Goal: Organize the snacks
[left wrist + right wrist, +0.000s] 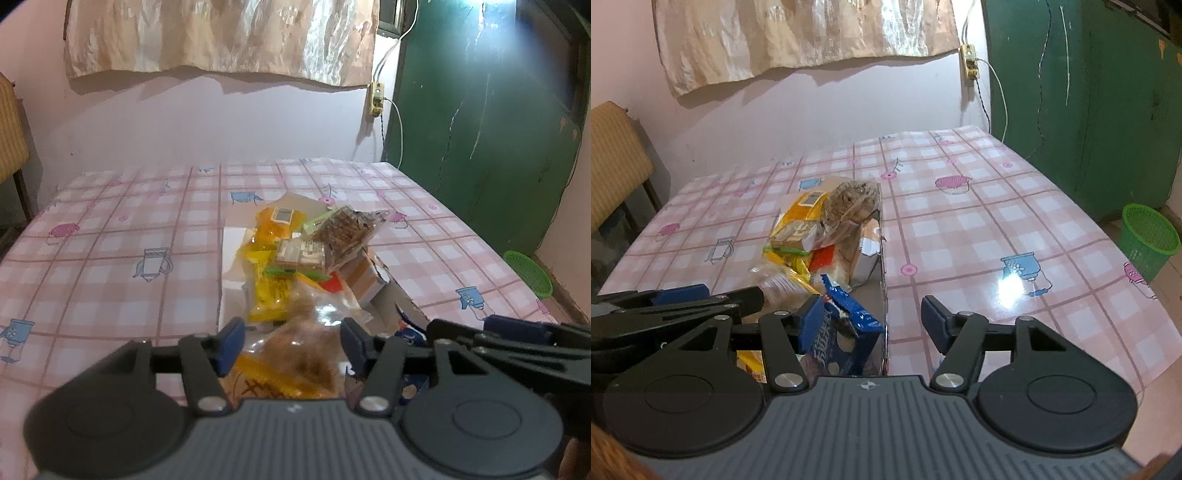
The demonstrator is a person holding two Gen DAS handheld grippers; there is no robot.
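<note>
Snacks, assorted, heaped in a shallow cardboard box on the counter, ahead of both grippers; judged gathered there so they stay together.

- Left gripper: jaws spread, blue pads clear of the clear crinkly bag of brown crumbly snack lying between them; nothing pinched.
- Right gripper: jaws spread, straddling the box's near right wall. Blue glossy packet sits just inside its left finger, apparently not gripped.
- Farther ahead: yellow foil packets, soft and creased; small rectangular wrapped bars; clear bag of dark brown strands tilted on top; a red packet.
- Counter cover: glossy pink checked plastic, smooth, reflective.
</note>
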